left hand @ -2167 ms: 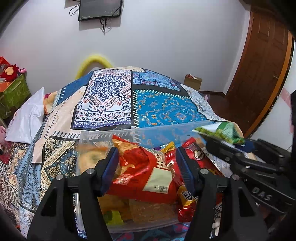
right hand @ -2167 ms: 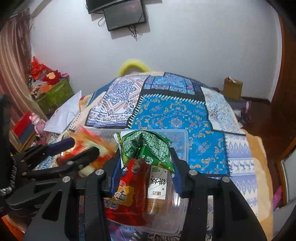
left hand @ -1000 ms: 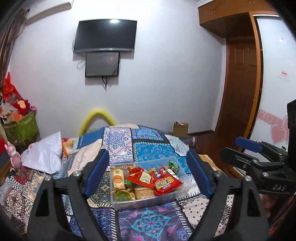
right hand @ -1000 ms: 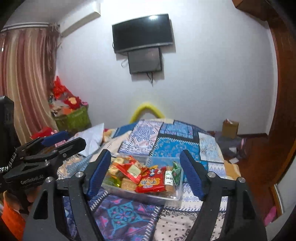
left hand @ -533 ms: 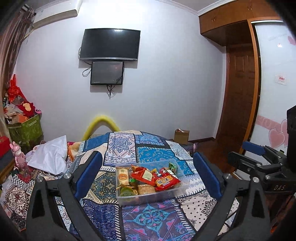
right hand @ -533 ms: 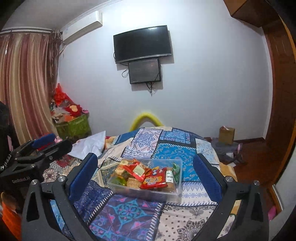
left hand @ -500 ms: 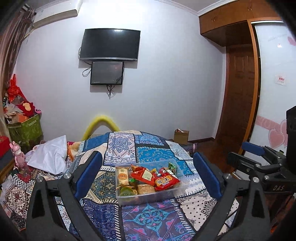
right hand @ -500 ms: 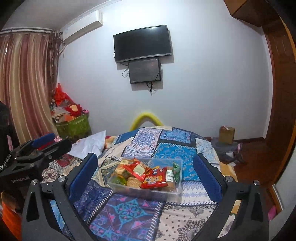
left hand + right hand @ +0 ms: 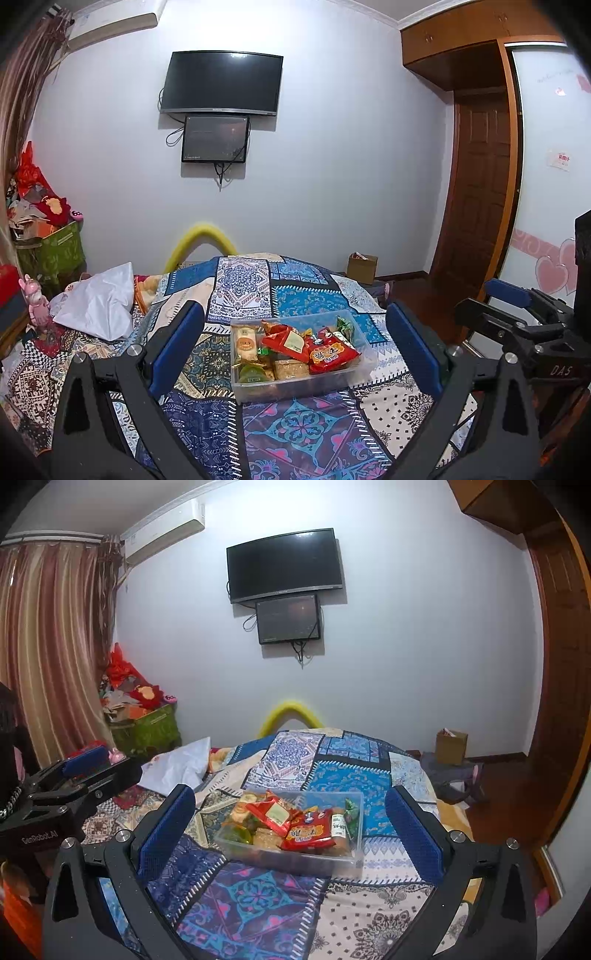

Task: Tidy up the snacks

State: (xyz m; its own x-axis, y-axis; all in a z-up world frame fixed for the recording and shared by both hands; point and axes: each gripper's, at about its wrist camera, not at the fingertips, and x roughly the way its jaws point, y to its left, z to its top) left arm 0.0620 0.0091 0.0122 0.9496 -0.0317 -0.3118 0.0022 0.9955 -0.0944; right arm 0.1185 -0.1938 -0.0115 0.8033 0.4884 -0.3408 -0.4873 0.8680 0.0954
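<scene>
On the patchwork blue-and-white patterned bedspread (image 9: 306, 435), straight ahead of both my tools, sits the clear rectangular plastic bin (image 9: 295, 384) with the snacks lying inside it: a red crinkly packet (image 9: 332, 355), a second red-and-green packet (image 9: 286, 341), a pale wrapped biscuit roll (image 9: 244, 341) at its left end and a small green pouch (image 9: 351, 814) at its right end. My left gripper (image 9: 295, 354) is spread wide and carries nothing; my right gripper (image 9: 291, 834) is likewise spread and bare. Both hang well apart from the bin, raised above the bed, with the bin framed between each pair of fingers. The bin's long axis runs across my view, left to right. From the left tool it lies dead centre; from the right tool it sits a touch left of centre, so I judge neither arm clearly nearer. Everything I can see is in the bin, so I reckon the sorting is about finished.
</scene>
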